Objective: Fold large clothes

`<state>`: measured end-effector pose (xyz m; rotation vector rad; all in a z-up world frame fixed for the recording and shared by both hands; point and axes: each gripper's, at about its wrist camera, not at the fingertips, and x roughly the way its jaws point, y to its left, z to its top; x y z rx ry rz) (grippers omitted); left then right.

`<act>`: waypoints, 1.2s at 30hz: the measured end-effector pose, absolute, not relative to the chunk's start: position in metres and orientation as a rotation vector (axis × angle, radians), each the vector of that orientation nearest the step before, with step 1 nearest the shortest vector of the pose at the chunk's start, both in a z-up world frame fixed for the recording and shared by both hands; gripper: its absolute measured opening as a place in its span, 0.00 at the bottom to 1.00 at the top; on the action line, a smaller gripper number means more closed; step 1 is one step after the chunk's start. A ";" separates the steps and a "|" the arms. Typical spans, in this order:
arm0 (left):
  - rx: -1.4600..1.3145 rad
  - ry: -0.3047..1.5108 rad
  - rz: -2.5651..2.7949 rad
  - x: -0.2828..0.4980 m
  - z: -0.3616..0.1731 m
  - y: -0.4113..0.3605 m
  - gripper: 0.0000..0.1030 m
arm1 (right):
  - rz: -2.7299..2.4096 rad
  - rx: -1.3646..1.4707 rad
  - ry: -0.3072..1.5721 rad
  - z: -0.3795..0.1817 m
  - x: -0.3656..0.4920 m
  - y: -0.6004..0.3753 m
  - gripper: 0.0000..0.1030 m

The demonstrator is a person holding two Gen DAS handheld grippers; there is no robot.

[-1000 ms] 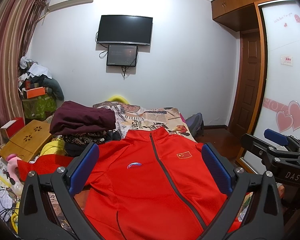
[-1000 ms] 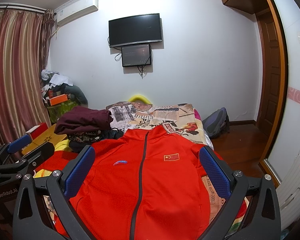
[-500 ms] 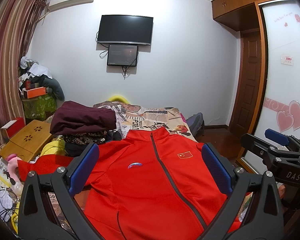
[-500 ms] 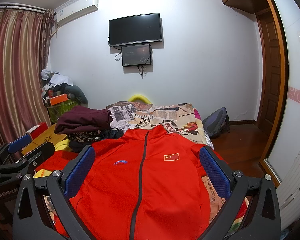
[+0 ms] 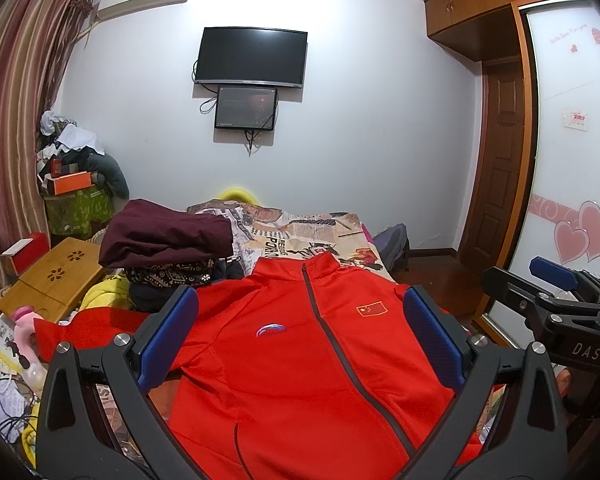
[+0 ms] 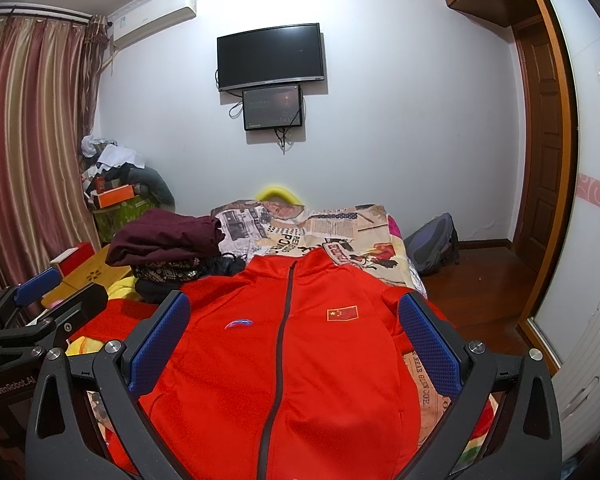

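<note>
A red zip-up jacket (image 5: 300, 360) lies front side up and spread flat on the bed, collar away from me; it also shows in the right wrist view (image 6: 292, 352). One sleeve stretches out to the left (image 5: 80, 328). My left gripper (image 5: 300, 332) is open and empty, held above the jacket's chest. My right gripper (image 6: 294, 330) is open and empty, also above the chest. Each gripper shows at the edge of the other's view, the right one (image 5: 556, 292) at the right, the left one (image 6: 40, 304) at the left.
A stack of folded dark clothes (image 5: 164, 240) sits on the bed's left far part. The bed (image 5: 300, 232) has a newspaper-print cover. A small wooden table (image 5: 48, 280) and clutter stand at the left. A backpack (image 6: 432, 244) lies on the floor at the right, near the wardrobe (image 5: 572, 160).
</note>
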<state>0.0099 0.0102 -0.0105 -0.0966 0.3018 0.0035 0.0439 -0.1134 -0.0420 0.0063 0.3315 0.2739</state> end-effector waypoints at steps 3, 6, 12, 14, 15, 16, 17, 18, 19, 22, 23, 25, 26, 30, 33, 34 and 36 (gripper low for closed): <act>-0.099 0.305 0.006 0.012 -0.010 0.010 1.00 | 0.274 0.004 0.333 -0.041 0.045 -0.113 1.00; -0.101 0.307 0.006 0.014 -0.010 0.011 1.00 | 0.273 0.005 0.336 -0.042 0.046 -0.113 1.00; -0.112 0.316 0.010 0.020 -0.012 0.017 1.00 | 0.272 0.000 0.352 -0.045 0.052 -0.112 1.00; -0.114 0.317 0.016 0.023 -0.012 0.019 1.00 | 0.270 -0.004 0.359 -0.045 0.055 -0.111 1.00; -0.116 0.316 0.021 0.025 -0.013 0.022 1.00 | 0.269 -0.006 0.361 -0.045 0.057 -0.110 1.00; -0.116 0.315 0.026 0.026 -0.013 0.024 1.00 | 0.268 -0.008 0.363 -0.045 0.059 -0.110 1.00; -0.116 0.314 0.036 0.029 -0.013 0.027 1.00 | 0.267 -0.011 0.365 -0.044 0.062 -0.109 1.00; -0.116 0.311 0.054 0.032 -0.014 0.033 1.00 | 0.266 -0.013 0.366 -0.045 0.065 -0.109 1.00; -0.117 0.310 0.068 0.034 -0.014 0.037 1.00 | 0.264 -0.015 0.365 -0.045 0.068 -0.108 1.00; -0.122 0.303 0.128 0.044 -0.016 0.056 1.00 | 0.259 -0.021 0.371 -0.047 0.078 -0.106 1.00; -0.123 0.301 0.154 0.048 -0.017 0.065 1.00 | 0.258 -0.023 0.374 -0.048 0.082 -0.106 1.00; -0.134 0.306 0.209 0.057 -0.020 0.086 1.00 | 0.251 -0.030 0.381 -0.050 0.093 -0.104 1.00; -0.142 0.307 0.231 0.061 -0.021 0.095 1.00 | 0.249 -0.032 0.385 -0.051 0.098 -0.102 1.00; -0.177 0.335 0.356 0.077 -0.035 0.144 1.00 | 0.238 -0.037 0.402 -0.055 0.119 -0.099 1.00; -0.212 0.377 0.425 0.089 -0.049 0.179 1.00 | 0.217 -0.037 0.419 -0.060 0.137 -0.097 1.00; -0.235 0.402 0.447 0.094 -0.058 0.195 1.00 | 0.208 -0.037 0.425 -0.062 0.142 -0.097 1.00; -0.282 0.449 0.495 0.102 -0.075 0.223 1.00 | 0.191 -0.041 0.441 -0.066 0.155 -0.096 1.00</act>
